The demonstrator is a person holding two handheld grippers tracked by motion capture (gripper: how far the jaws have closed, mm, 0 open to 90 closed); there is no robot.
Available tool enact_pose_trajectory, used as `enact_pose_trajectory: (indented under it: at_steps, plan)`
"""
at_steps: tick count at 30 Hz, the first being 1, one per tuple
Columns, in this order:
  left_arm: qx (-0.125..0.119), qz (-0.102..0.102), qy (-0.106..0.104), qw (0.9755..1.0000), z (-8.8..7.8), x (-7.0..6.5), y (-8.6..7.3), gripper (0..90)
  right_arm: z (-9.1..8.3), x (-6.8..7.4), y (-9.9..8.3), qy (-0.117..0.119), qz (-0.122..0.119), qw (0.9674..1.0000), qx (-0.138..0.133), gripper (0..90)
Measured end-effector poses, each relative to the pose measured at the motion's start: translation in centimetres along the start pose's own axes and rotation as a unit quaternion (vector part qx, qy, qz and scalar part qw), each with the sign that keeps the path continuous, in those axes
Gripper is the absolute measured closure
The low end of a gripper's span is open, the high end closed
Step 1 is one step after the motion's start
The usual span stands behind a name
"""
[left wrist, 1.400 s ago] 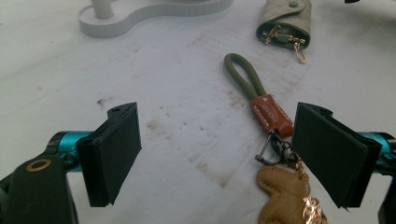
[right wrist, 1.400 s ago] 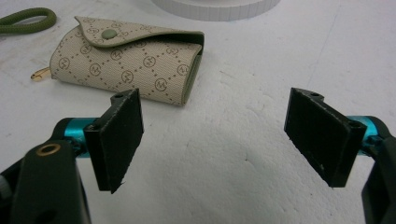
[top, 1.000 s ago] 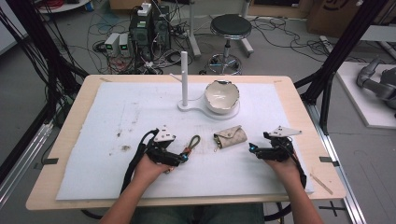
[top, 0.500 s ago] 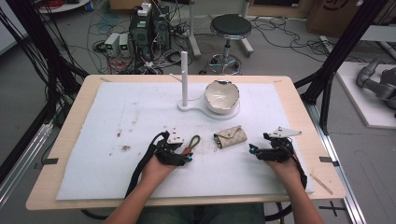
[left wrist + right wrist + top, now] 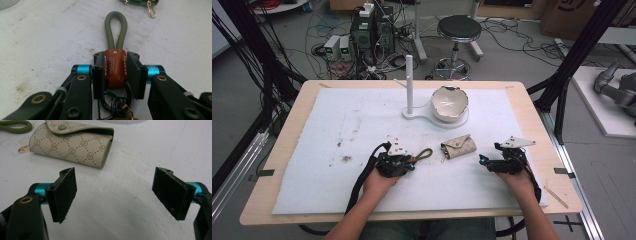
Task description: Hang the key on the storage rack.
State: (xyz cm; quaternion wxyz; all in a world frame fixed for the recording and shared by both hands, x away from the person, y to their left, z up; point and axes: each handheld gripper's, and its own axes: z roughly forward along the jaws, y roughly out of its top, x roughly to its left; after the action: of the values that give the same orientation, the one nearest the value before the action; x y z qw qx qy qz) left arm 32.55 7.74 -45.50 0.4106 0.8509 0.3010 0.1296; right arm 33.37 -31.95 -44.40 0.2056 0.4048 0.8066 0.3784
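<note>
left gripper [image 5: 115,72] | jaws just closed on key fob [image 5: 115,67] | green cord loop [image 5: 116,29] ahead | white mat [image 5: 50,37]

- The keychain [image 5: 115,65] lies flat on the white mat, left of centre and near the table's near edge.
- It has a brown stitched leather tab, pinched on both sides between black pads.
- Its olive cord loop [image 5: 425,153] points right towards the pouch.
- Dark metal rings and a gold clasp hang off its near end.

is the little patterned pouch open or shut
Shut: the patterned pouch lies on the white mat with its flap folded over and snapped at the green button.
</note>
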Motion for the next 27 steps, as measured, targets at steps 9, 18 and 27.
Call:
enact_pose_trajectory:
  at_steps: [9,18,27]
  plan:
    - [-0.028,0.024,0.004,0.9993,-0.8,-0.1,0.3,71.5,0.0,0.0,0.0,0.000,-0.005,1.0000,0.000,20.2]
    - [-0.077,0.006,0.001,0.9971,-3.2,0.9,1.3,71.4,0.0,0.3,0.1,0.002,-0.006,1.0000,0.001,20.2]
    - [-0.126,0.000,0.035,0.9915,-7.2,2.5,3.1,71.3,0.2,0.9,0.2,0.006,-0.014,0.9999,0.002,20.2]
